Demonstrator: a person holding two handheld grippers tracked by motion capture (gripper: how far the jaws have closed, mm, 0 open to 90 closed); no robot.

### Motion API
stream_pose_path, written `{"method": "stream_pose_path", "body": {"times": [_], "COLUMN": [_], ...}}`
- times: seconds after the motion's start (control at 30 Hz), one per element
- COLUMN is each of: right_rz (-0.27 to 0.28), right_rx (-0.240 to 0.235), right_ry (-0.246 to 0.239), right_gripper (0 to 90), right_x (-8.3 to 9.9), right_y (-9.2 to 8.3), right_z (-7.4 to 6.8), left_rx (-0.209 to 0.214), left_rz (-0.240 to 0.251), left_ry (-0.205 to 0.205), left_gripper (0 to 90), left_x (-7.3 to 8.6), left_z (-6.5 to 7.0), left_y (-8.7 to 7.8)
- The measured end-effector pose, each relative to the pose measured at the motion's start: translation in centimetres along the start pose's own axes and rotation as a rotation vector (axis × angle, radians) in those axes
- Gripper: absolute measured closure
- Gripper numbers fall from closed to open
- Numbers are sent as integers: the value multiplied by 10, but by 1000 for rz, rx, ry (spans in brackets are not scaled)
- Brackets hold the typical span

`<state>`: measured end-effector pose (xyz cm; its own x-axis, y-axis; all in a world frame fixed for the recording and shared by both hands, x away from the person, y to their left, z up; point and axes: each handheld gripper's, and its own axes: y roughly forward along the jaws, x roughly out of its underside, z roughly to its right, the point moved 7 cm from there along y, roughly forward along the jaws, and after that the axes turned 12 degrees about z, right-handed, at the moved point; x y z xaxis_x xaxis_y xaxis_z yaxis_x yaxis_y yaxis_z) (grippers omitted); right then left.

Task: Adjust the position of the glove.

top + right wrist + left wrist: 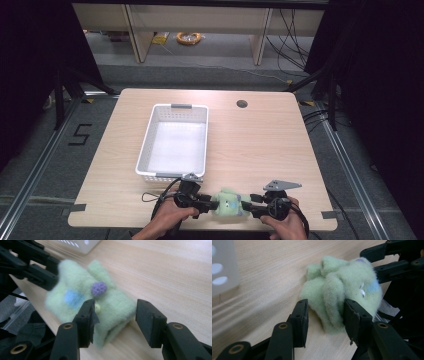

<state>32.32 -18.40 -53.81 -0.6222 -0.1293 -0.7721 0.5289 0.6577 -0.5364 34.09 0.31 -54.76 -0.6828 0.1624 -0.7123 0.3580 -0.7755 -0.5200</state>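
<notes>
Green fleece cloth, folded into a small bundle with a purple knitted button and a pale blue patch on it, lies flat on the tabletop at the near edge, right between your two hands. Your left gripper comes at it from the left, and in the left gripper view one finger sits against the folded edge while the other stands clear on the bare wood, so the fingers are parted and not squeezing. Your right gripper meets the bundle from the right; in the right gripper view one finger lies over the cloth's near corner and the other stands off to the side with a gap, so that pair is released too. Both grippers rest low on the tabletop. Just beyond your left hand stands a white plastic basket, near the cloth but not touching it. Farther back, a round cable hole marks the wood.
</notes>
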Motion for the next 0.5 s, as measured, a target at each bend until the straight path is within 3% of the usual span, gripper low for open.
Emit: {"method": "stream_pose_path", "body": {"times": [0.03,0.1,0.2,0.23,0.27,0.37,0.47,0.5], "right_rz": [-2,-23,-39,-47,-49,-53,-58,-57], "right_rx": [3,-2,-21,-9,-35,-42,-48,-52], "right_ry": [-30,-29,-22,-18,-7,0,11,14], "right_gripper": [510,518,520,526,533,534,536,538], "right_x": [-1,0,1,1,1,2,3,3], "right_y": [5,9,14,14,16,16,17,18], "right_z": [6,7,8,9,8,8,9,9], "left_rx": [0,5,4,28,28,6,16,13], "left_rz": [-1,4,-8,6,6,-26,-22,-20], "left_ry": [-4,-17,-14,-22,-22,-30,-19,-34], "left_gripper": [550,551,550,550,551,562,585,599], "left_x": [0,0,1,1,1,3,4,4], "left_z": [0,1,2,3,3,2,2,3], "left_y": [1,3,6,9,9,12,13,14]}}
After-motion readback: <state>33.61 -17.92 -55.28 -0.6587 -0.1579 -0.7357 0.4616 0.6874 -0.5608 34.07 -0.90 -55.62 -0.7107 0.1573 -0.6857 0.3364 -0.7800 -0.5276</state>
